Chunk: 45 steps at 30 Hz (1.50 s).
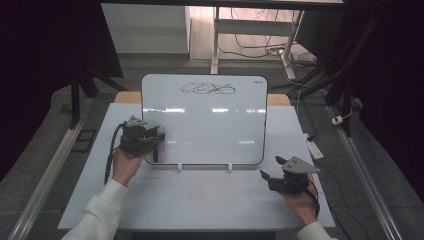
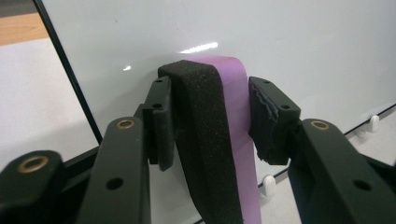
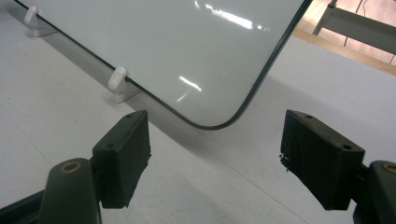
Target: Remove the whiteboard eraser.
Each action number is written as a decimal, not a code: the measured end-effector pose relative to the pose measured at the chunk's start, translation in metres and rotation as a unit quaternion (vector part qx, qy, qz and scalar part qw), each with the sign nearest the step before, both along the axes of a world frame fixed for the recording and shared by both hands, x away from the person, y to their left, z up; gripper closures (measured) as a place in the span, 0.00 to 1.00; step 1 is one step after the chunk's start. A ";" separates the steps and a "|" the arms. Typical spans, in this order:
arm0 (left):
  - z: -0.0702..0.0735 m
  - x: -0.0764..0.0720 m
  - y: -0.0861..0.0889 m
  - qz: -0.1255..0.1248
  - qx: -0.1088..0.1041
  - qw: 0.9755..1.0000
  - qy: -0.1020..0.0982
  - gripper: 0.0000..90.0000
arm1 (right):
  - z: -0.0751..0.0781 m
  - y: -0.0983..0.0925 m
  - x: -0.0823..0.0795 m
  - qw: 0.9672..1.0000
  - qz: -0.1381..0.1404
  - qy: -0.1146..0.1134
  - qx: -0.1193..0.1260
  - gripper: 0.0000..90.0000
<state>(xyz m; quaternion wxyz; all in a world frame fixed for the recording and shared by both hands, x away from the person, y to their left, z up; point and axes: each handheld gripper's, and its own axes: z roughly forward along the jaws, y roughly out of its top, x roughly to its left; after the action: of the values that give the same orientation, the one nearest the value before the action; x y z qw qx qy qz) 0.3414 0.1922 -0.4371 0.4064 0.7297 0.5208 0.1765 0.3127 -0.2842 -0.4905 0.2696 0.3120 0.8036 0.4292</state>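
Sitting between left claw (image 2: pixel 210 123) pads: eraser (image 2: pixel 219 140)

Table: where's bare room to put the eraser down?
The table is bare in front of the whiteboard, between the left gripper, shut on the eraser, and the open right gripper. Another free strip lies right of the whiteboard's lower right corner. It is crowded at the whiteboard's left edge, around the eraser.

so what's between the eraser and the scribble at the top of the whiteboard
Nothing: in the high view, only bare, glossy board separates the eraser, clamped in the left gripper at the whiteboard's lower left, from the scribble.
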 end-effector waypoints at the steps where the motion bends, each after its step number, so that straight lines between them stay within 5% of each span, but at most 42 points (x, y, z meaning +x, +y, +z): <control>1: 0.000 0.000 0.001 0.000 -0.002 1.000 0.003 0.63 | 0.000 0.000 0.000 1.000 0.000 0.000 0.000 0.26; 10: 0.007 -0.009 0.004 -0.006 -0.015 1.000 0.003 0.66 | 0.002 0.000 -0.001 1.000 0.000 -0.006 0.000 0.26; 18: 0.014 -0.022 0.000 -0.034 -0.017 0.999 -0.017 0.66 | 0.003 0.002 -0.003 1.000 0.002 -0.012 0.002 0.26; 45: 0.015 -0.034 -0.035 -0.122 -0.050 0.990 -0.049 0.66 | 0.001 0.009 -0.005 1.000 0.011 -0.015 0.008 0.27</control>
<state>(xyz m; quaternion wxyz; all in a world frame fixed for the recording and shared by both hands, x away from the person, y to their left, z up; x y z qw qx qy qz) 0.3078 0.1573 -0.4217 0.4857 0.7569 0.4156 0.1356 0.3076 -0.2755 -0.4890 0.2744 0.2993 0.7993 0.4430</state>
